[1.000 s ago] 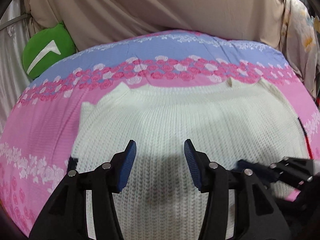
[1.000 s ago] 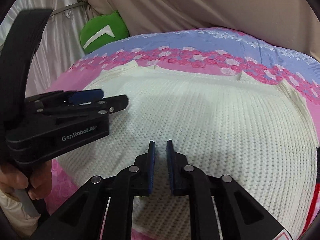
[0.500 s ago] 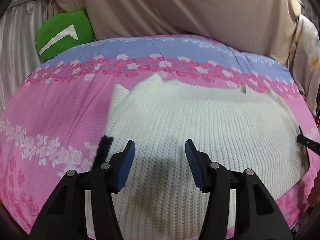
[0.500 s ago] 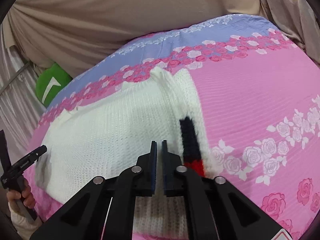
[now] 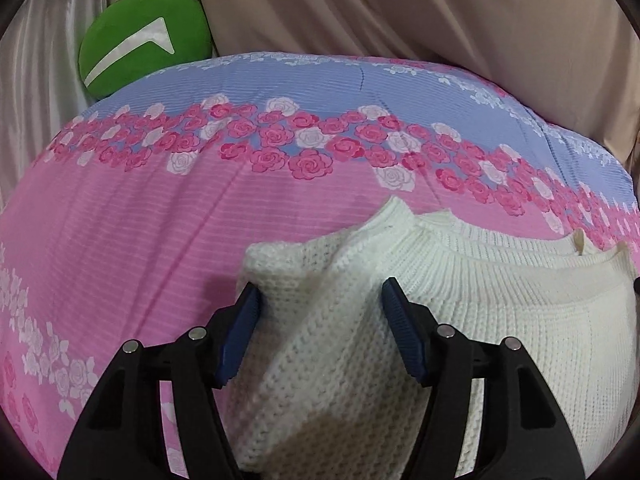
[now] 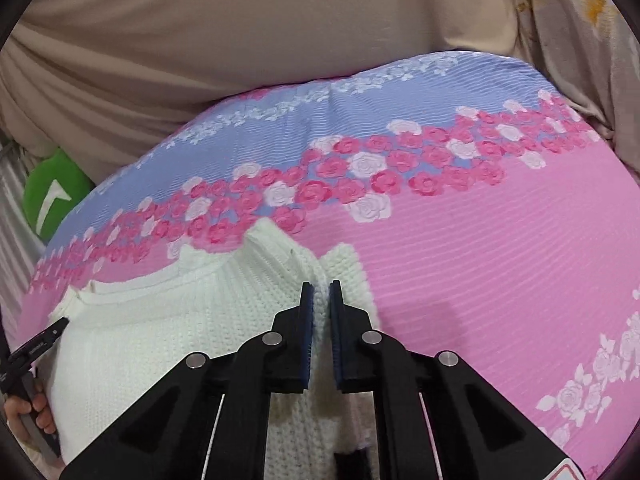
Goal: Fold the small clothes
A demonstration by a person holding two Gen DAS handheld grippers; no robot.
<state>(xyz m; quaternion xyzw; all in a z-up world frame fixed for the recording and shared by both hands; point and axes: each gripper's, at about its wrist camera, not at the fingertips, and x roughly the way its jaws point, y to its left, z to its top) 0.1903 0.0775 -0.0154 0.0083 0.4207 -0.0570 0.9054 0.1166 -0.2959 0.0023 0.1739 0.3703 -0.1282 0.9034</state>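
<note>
A white knit sweater (image 5: 500,320) lies on the pink and blue flowered bedspread (image 5: 120,240). In the left wrist view my left gripper (image 5: 320,312) is open, its blue pads on either side of the sweater's raised left shoulder corner (image 5: 320,280). In the right wrist view my right gripper (image 6: 320,300) is shut on a fold of the sweater (image 6: 160,340) at its right shoulder edge. The left gripper's tip (image 6: 40,344) and the hand holding it show at the far left of the right wrist view.
A green cushion (image 5: 144,44) sits at the bed's far left corner; it also shows in the right wrist view (image 6: 52,196). Beige draped fabric (image 5: 400,12) backs the bed. Flowered cloth (image 6: 580,8) hangs at the far right. Bare bedspread (image 6: 500,260) lies right of the sweater.
Both grippers moved outward and forward to the sweater's shoulder corners. The right jaws closed on the knit edge. The left jaws, still open, now straddle the raised left corner.
</note>
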